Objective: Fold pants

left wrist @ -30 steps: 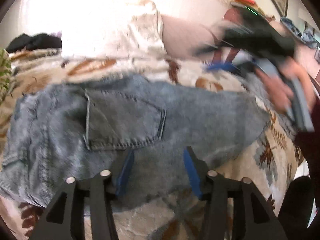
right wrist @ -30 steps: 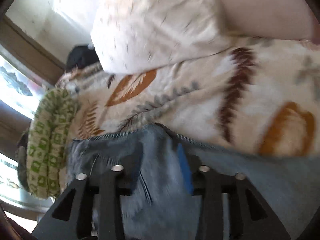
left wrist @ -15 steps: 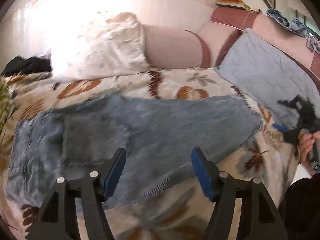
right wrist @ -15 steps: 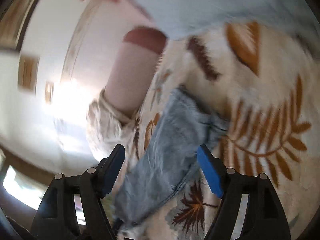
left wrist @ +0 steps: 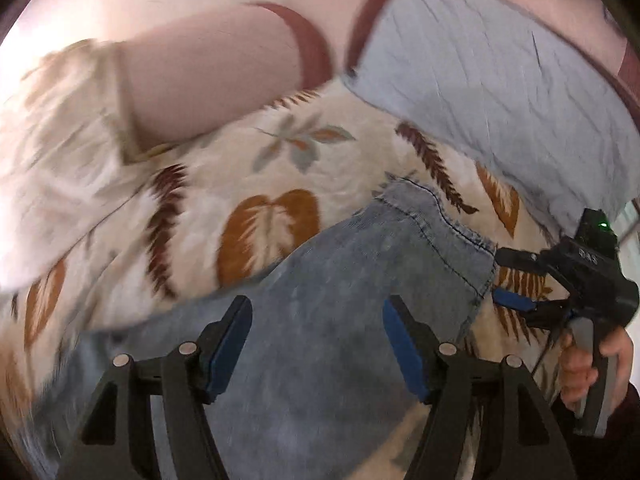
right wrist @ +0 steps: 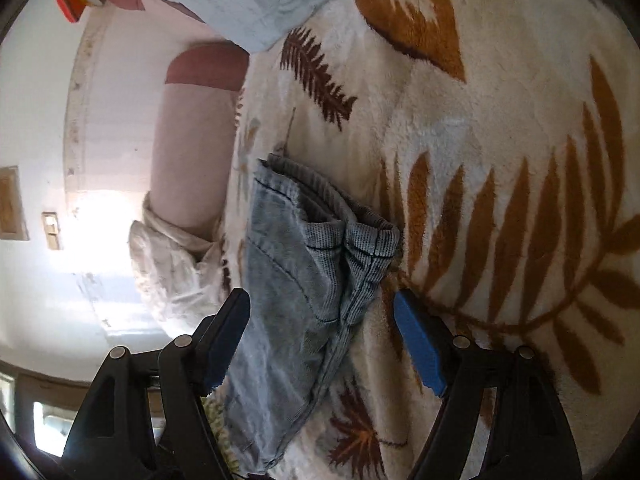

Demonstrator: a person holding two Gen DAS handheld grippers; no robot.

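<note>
The left gripper (left wrist: 316, 344) hangs over the jeans (left wrist: 340, 320) with its blue-padded jaws standing well apart; denim shows in the gap beneath them, but the pads press on nothing. The right gripper (right wrist: 322, 332) is likewise spread wide, tilted on its side, with the hem end of the jeans (right wrist: 304, 280) lying in the gap ahead of the pads and nothing pinched between them.

Seen from the left wrist, the right gripper (left wrist: 508, 280) reaches in from the right edge with its tips at the hem, one black finger just above the corner of the cloth and the blue pad (left wrist: 514, 300) just below it. I cannot tell whether either tip touches the denim. A hand (left wrist: 592, 364) wraps the grey handle behind it, and a small green light glows on top of the black body.

The jeans are faded blue denim, laid out flat along a cream blanket (right wrist: 500, 160) printed with orange and brown leaves. At the hem the two leg ends lie stacked, and the top one is rumpled and turned up a little, showing the ribbed inside of the fabric (right wrist: 360, 236).

Beyond the jeans a pale blue quilted cushion (left wrist: 500, 92) rests on the blanket near the hem end. A pink bolster (left wrist: 212, 76) with a dark red end lies along the back, and a white crumpled pillow (right wrist: 172, 272) sits against it. The left side of the left wrist view is smeared with blur.
</note>
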